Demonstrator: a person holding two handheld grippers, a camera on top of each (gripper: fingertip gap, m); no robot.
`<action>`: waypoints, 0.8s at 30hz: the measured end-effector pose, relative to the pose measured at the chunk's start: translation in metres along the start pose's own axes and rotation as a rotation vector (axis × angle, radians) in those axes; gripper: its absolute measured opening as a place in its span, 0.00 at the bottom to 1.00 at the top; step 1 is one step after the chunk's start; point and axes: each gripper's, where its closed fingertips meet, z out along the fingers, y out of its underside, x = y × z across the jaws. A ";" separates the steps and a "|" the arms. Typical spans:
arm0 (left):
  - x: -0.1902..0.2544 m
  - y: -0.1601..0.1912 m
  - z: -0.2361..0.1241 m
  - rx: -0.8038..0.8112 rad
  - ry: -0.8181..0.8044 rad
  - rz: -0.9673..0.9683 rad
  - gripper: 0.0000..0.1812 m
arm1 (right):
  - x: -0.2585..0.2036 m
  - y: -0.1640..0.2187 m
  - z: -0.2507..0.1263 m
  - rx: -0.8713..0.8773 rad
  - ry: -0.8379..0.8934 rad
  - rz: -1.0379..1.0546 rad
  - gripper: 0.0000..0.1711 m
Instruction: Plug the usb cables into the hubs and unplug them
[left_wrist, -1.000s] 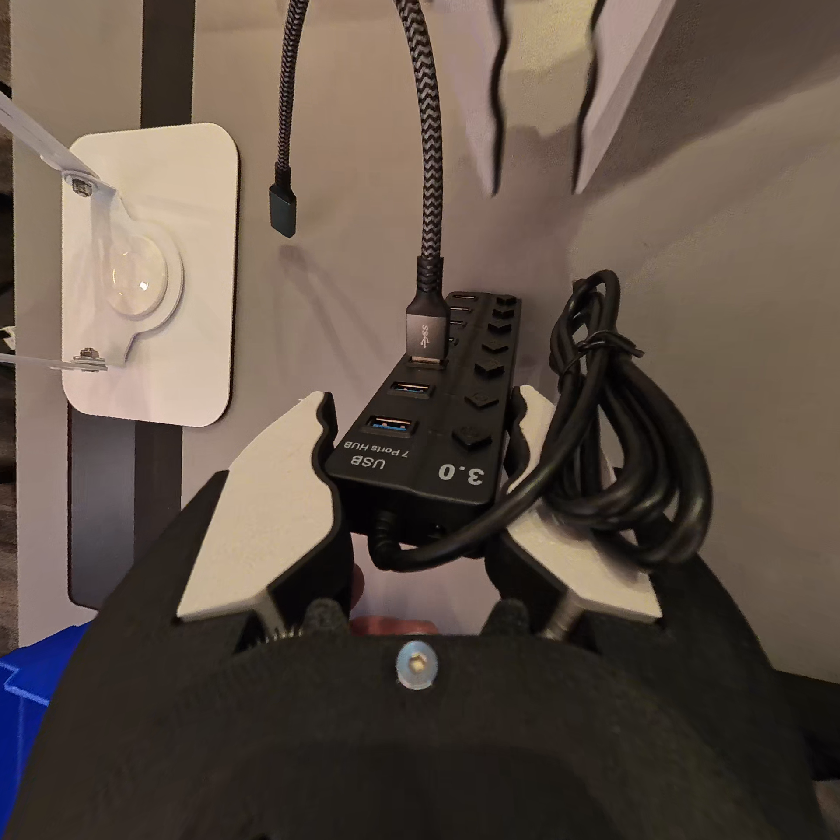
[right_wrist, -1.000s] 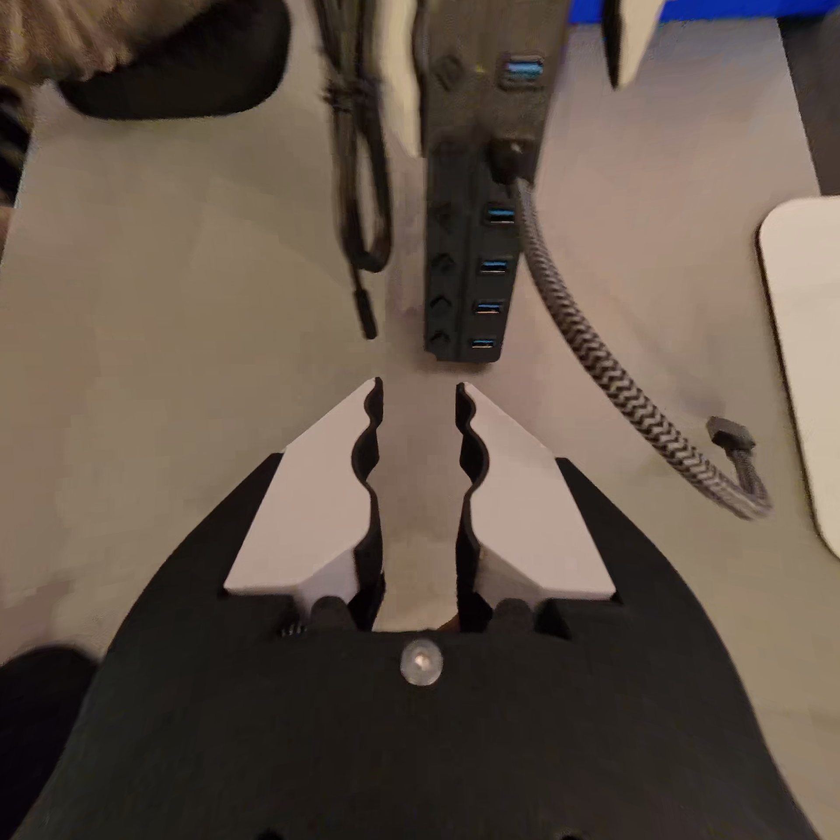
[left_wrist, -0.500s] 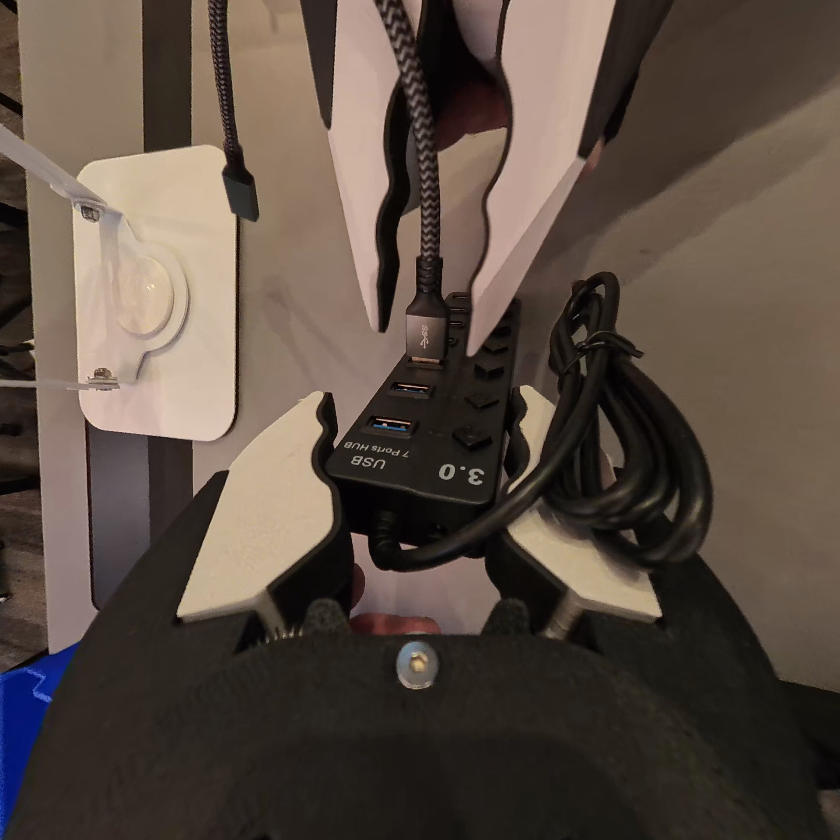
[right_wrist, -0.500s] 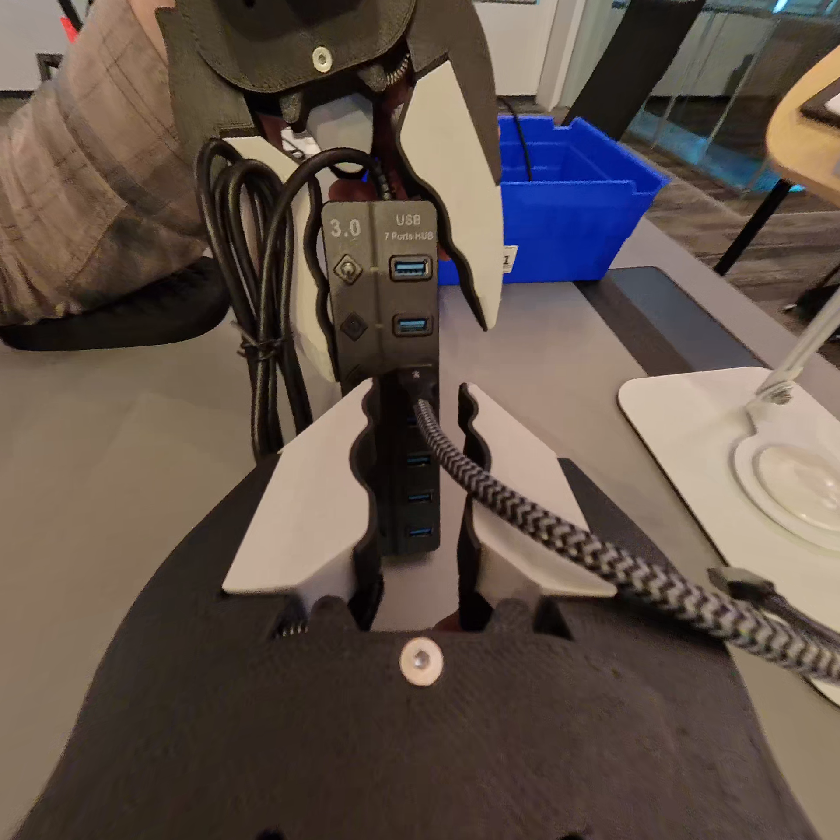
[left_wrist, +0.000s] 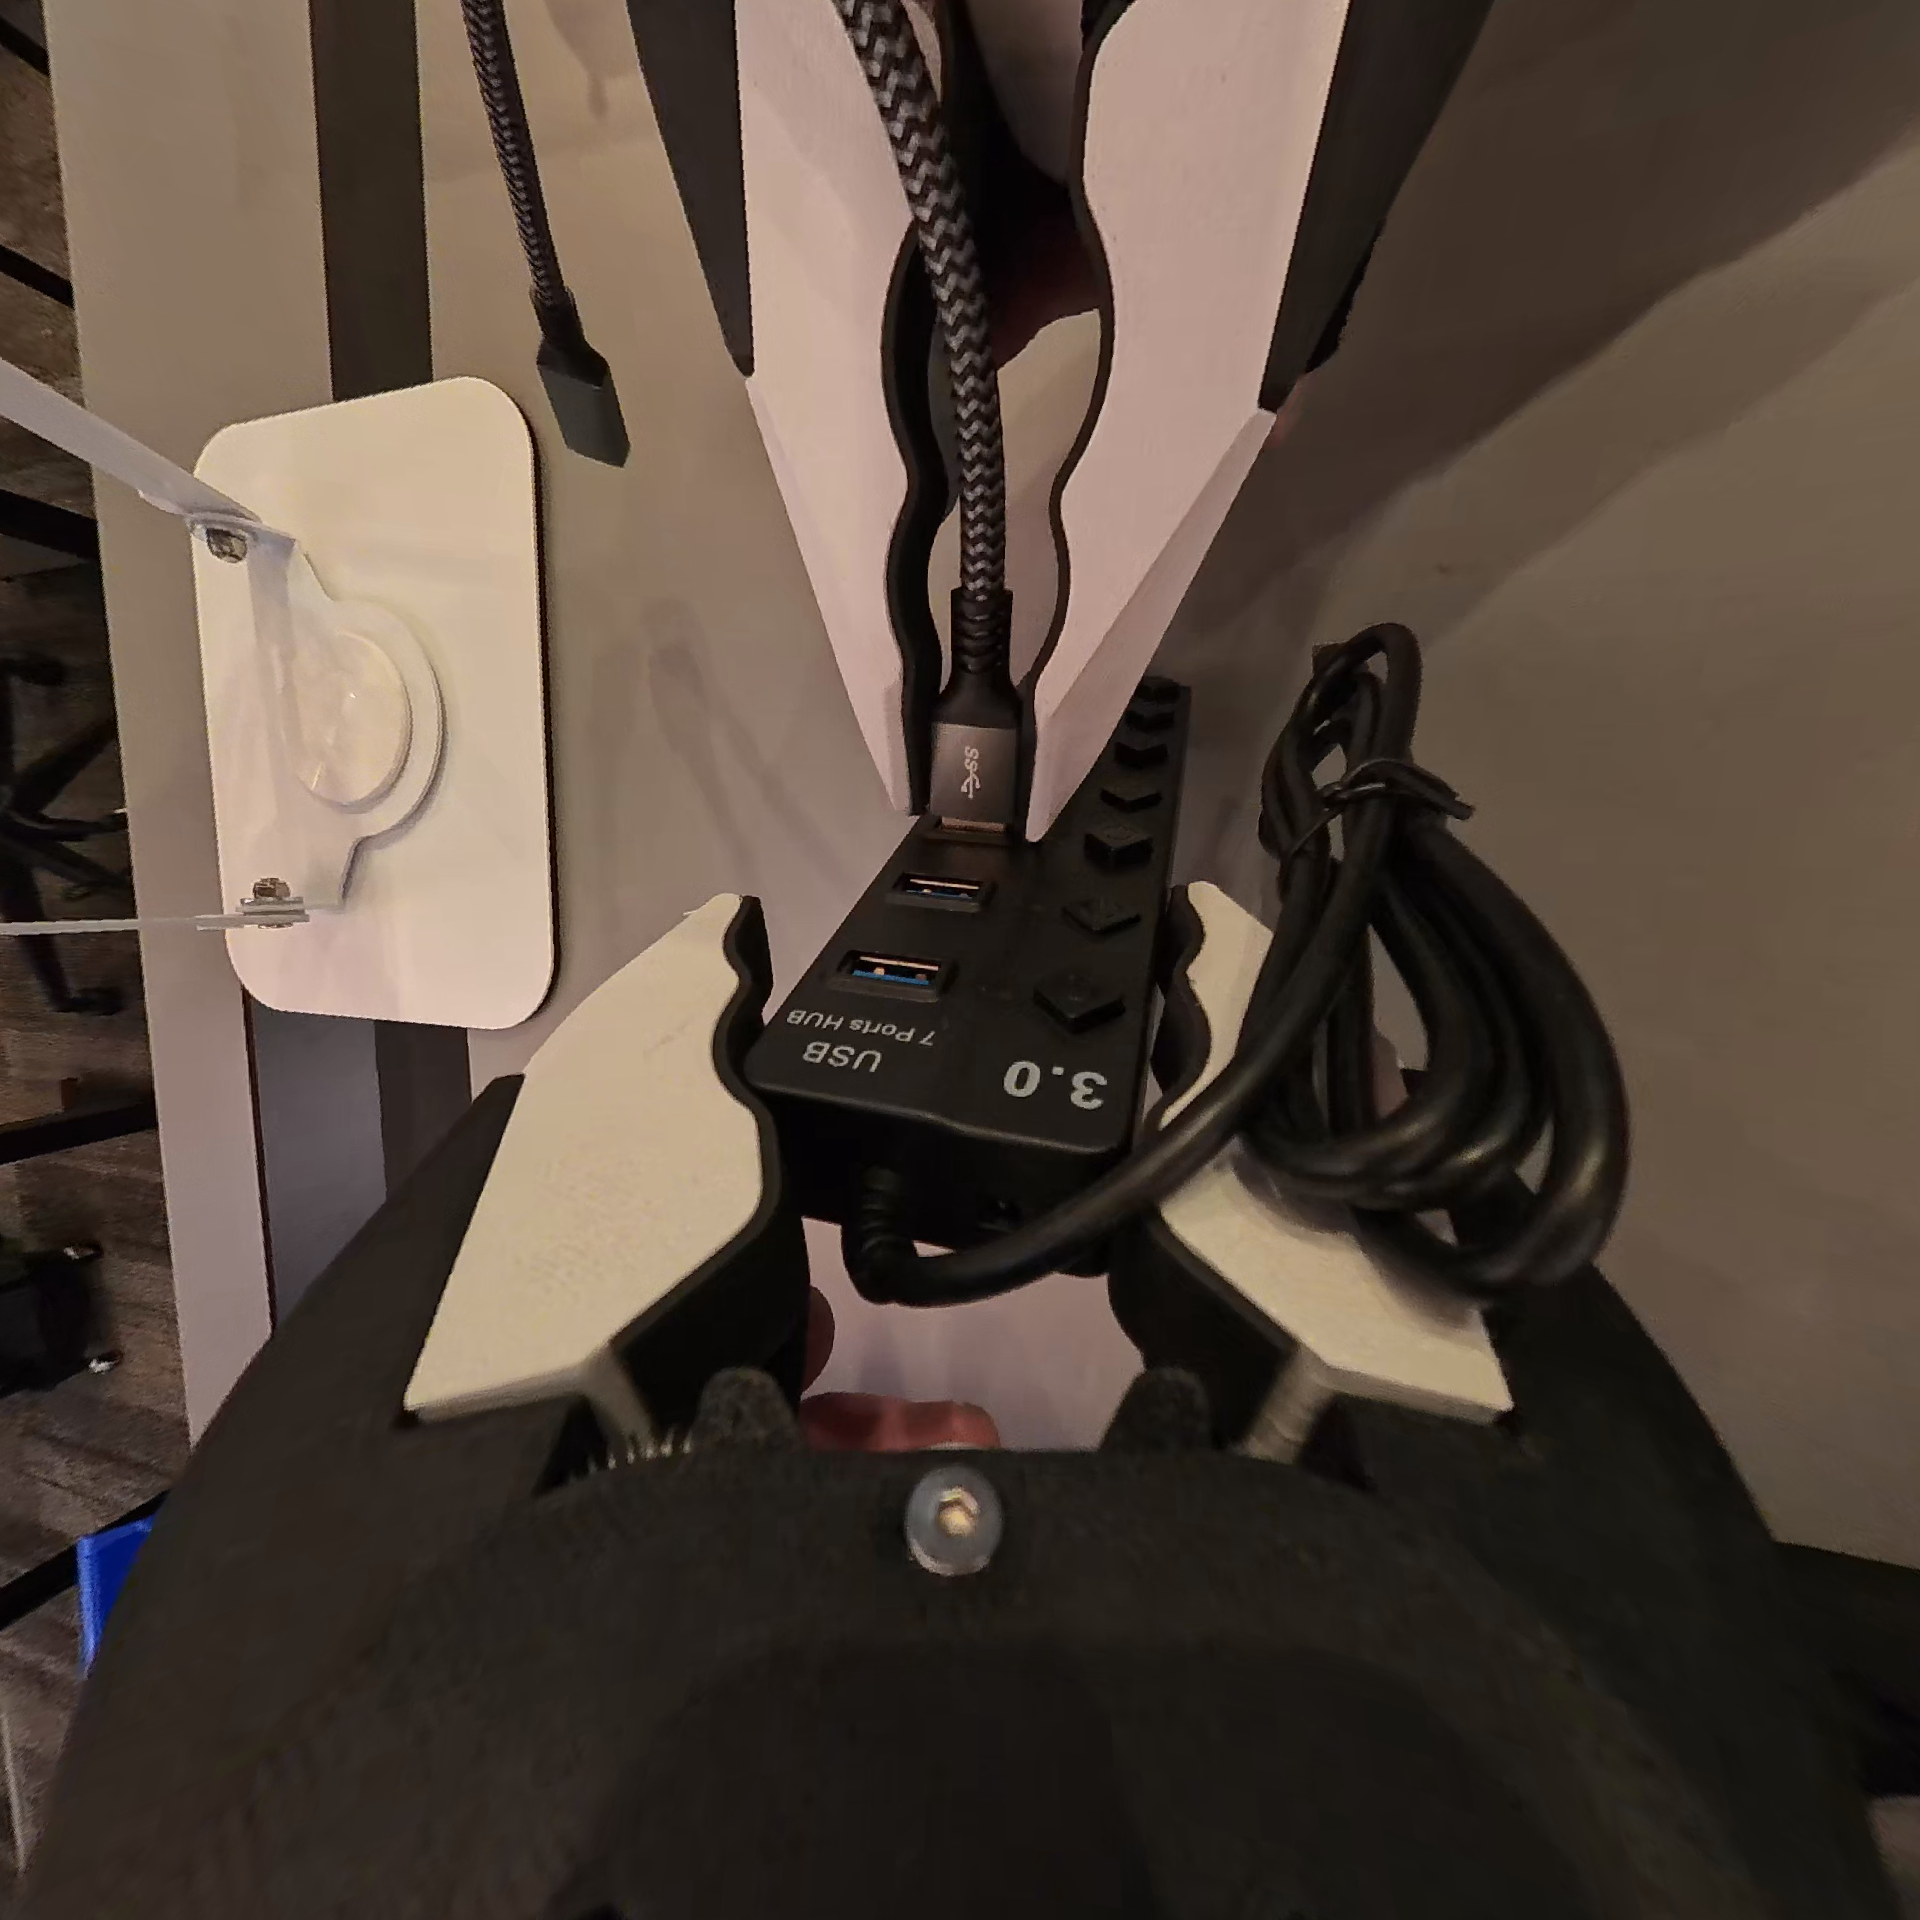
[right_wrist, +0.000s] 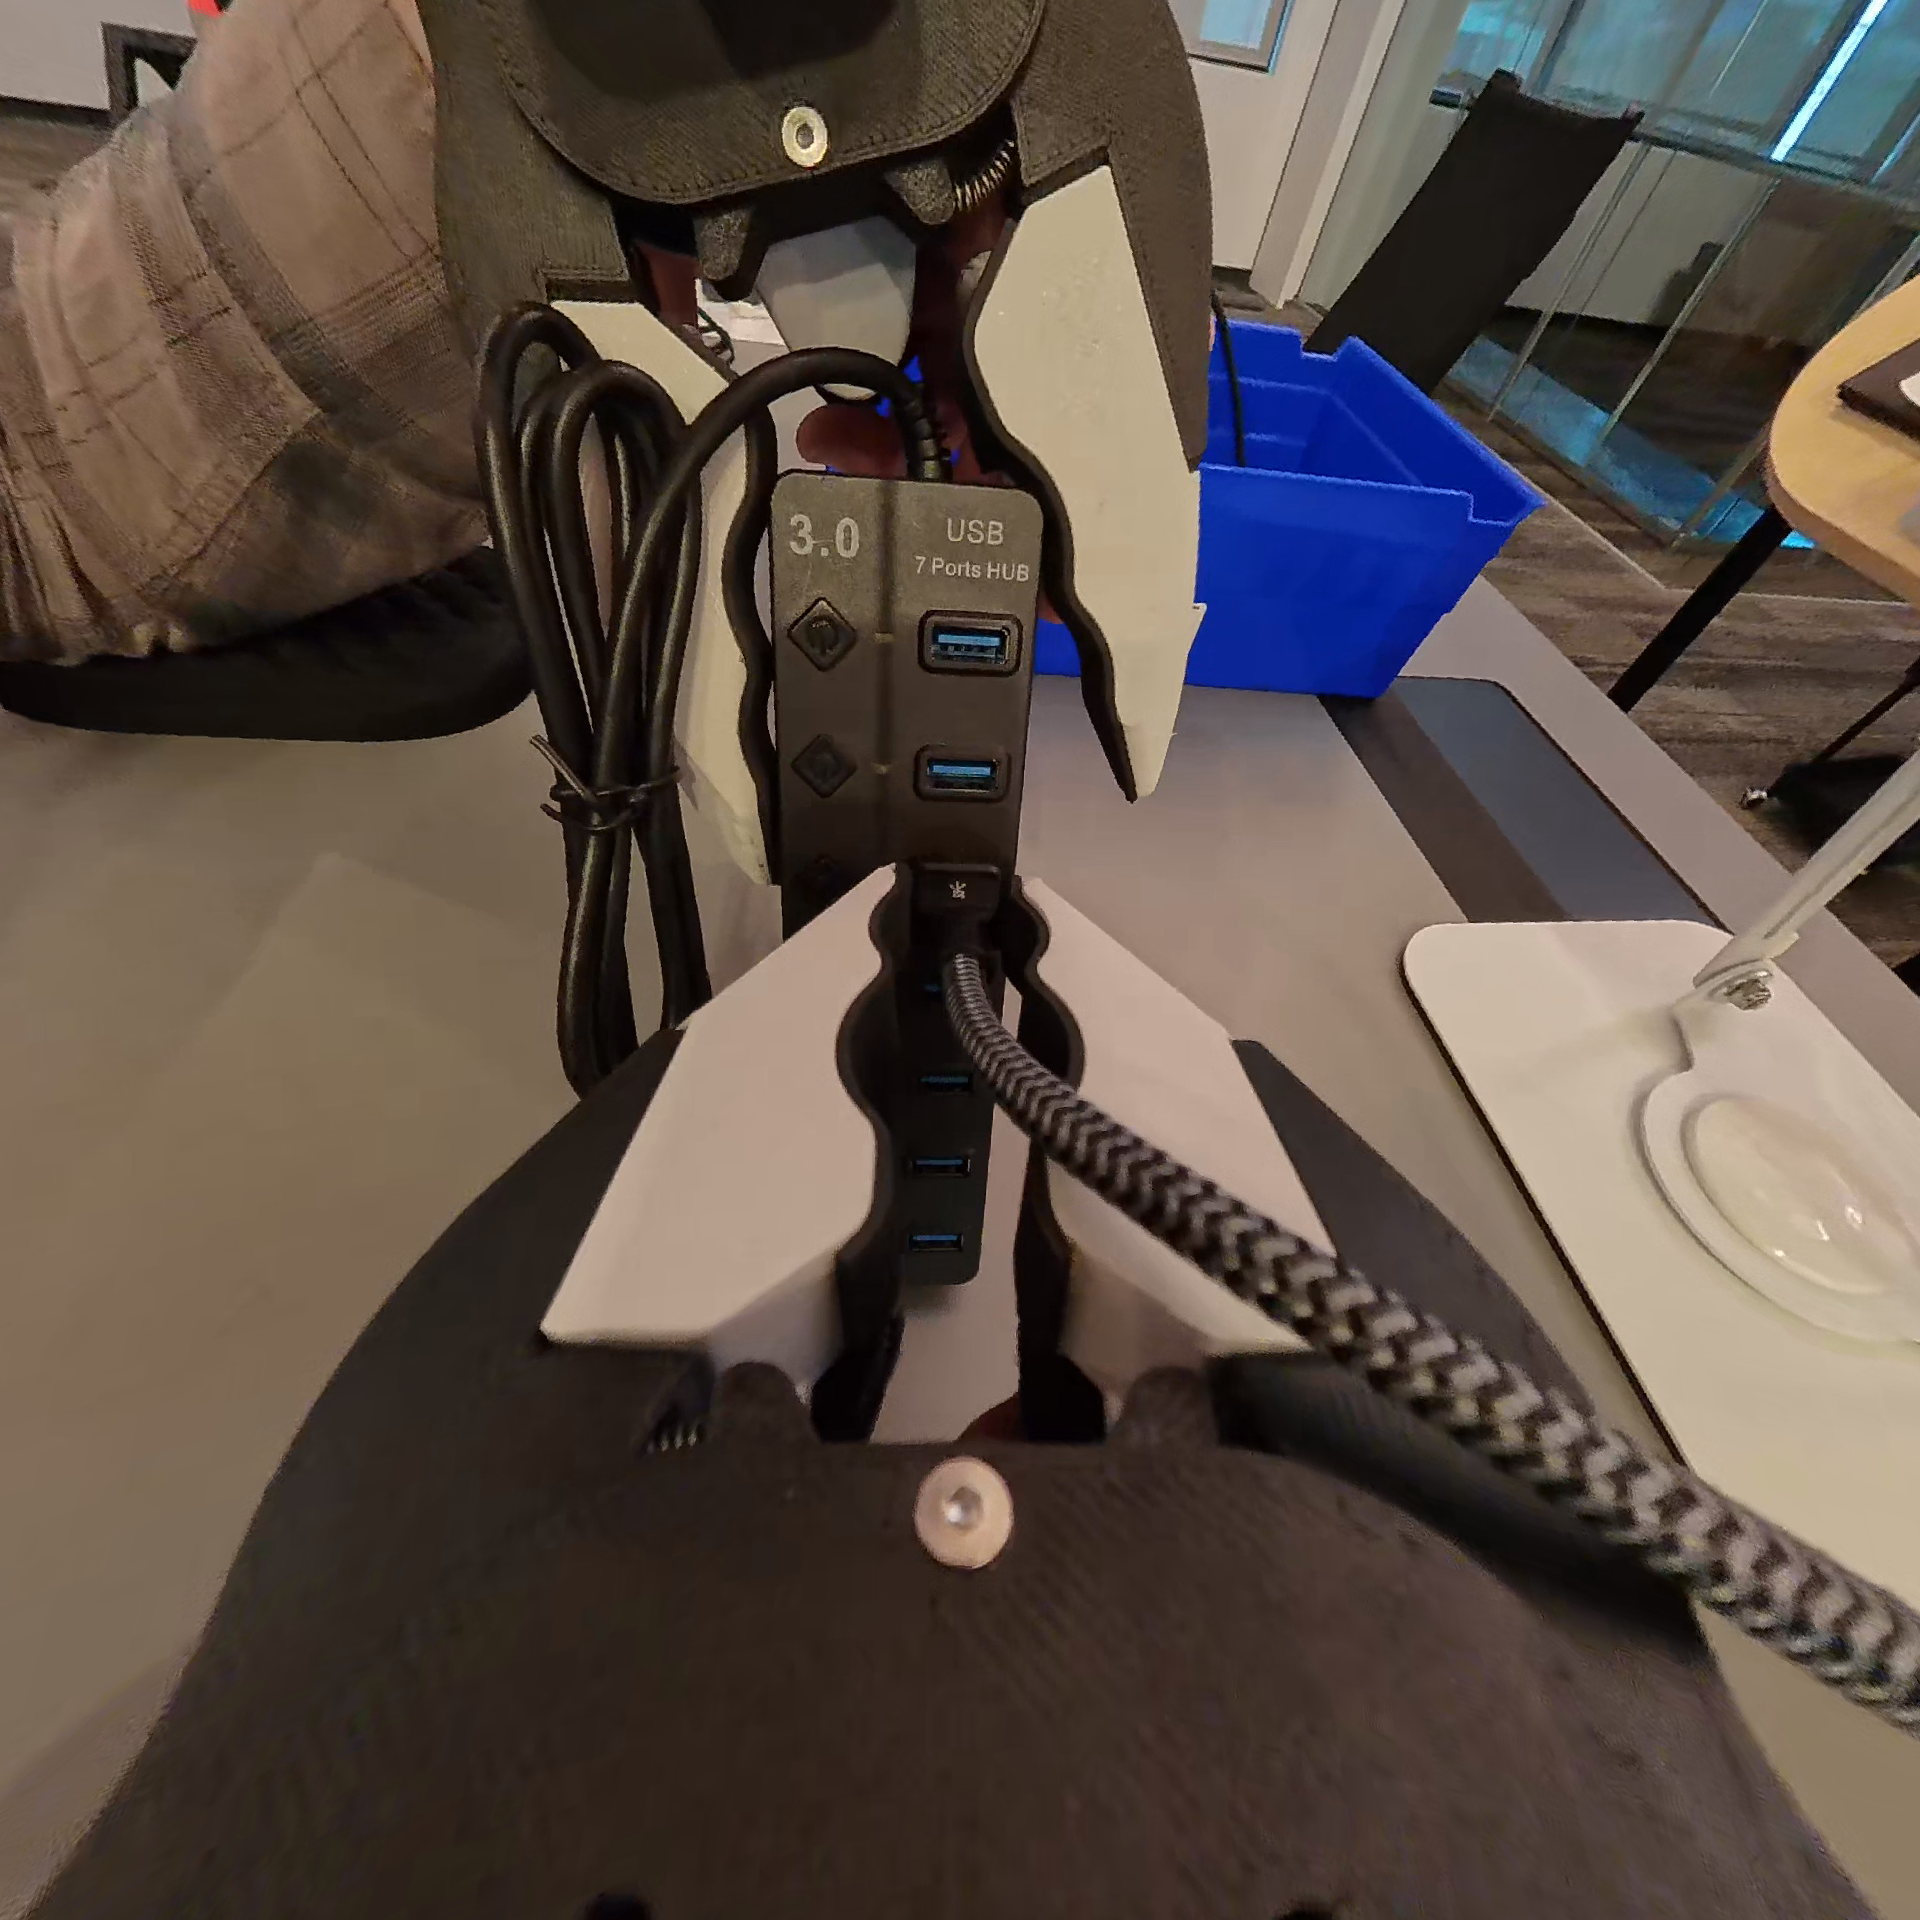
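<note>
1. While our left tool (left_wrist: 961, 914) pinches the black hub (left_wrist: 997, 997) above the grey table (right_wrist: 208, 987), its third port holds the braided cable's plug (left_wrist: 971, 753).
2. Our right tool (right_wrist: 961, 894) straddles that plug, fingers just beside it; whether they grip, we cannot tell.

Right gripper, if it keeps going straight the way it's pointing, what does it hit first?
Most likely the braided cable's plug, which already sits between the right gripper fingertips, seated in the black hub. Straight beyond that stands the left gripper clamping the hub. Depth is hard to judge.
</note>
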 end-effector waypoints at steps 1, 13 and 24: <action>0.000 0.000 0.000 0.001 -0.001 0.003 0.40 | 0.000 0.000 0.000 -0.002 -0.001 -0.005 0.09; -0.002 -0.002 0.000 0.014 -0.025 0.037 0.40 | 0.002 0.000 -0.001 -0.009 0.043 -0.092 0.09; -0.003 -0.001 0.000 0.009 -0.029 0.034 0.40 | 0.003 0.000 0.001 0.020 0.012 0.018 0.09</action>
